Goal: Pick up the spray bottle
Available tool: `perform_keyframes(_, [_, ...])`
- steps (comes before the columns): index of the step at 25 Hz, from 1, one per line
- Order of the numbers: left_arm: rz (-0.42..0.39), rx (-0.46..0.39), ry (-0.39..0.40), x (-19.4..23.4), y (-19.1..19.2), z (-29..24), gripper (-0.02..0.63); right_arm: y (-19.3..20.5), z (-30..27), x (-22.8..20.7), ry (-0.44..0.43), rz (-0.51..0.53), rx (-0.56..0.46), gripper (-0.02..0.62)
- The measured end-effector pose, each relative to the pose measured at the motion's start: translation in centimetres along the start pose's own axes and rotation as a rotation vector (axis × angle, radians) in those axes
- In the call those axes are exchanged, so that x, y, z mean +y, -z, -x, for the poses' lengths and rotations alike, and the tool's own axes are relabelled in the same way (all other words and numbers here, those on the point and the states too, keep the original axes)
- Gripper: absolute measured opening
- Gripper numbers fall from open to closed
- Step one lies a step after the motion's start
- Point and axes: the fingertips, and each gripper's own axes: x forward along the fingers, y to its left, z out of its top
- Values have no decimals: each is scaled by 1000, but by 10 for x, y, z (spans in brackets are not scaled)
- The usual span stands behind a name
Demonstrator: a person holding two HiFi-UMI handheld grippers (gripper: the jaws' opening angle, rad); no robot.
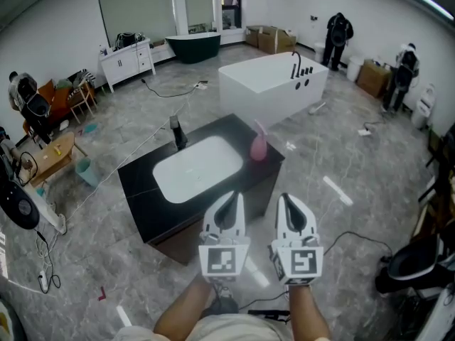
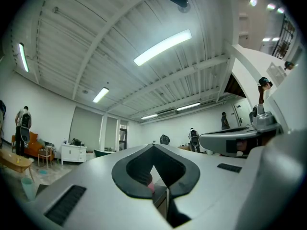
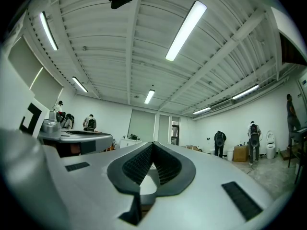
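The spray bottle (image 1: 258, 145) is pink and stands upright on the black vanity counter (image 1: 142, 185), at the right end of the white basin (image 1: 196, 168). My left gripper (image 1: 229, 203) and right gripper (image 1: 289, 206) are side by side in front of the counter's near edge, both shut with nothing in them and well short of the bottle. In the left gripper view the jaws of the left gripper (image 2: 153, 147) meet at their tips, and a pink sliver of the bottle (image 2: 150, 186) shows through the gap below them. The right gripper (image 3: 152, 145) looks the same in its own view.
A black faucet (image 1: 176, 133) stands at the counter's back left. A white bathtub (image 1: 274, 84) is beyond the vanity, a dark tub (image 1: 192, 46) and a white cabinet (image 1: 128, 59) by the far wall. People (image 1: 338, 33) stand at the back right. Cables cross the floor.
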Motion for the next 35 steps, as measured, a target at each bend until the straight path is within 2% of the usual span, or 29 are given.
perform_keyframes(10, [12,-2,40,53,10,-59,2,-2,-77,10,41,14,-2,5])
perform_keyframes(20, [22,5,59,72,28,-96,2,11,-117,3,61,15,7,5])
perform_keyframes(26, [18,-2,63,64,39,-131,2,24,-150,-24,45,9,3,5])
perform_keyframes(30, [23,-12,50,61,41,-172,2,30,-179,-55,38,8,9,5])
perform_keyframes(35, [17,14,31,54,56,-226,2,34,-221,-93,15,5,-3,5])
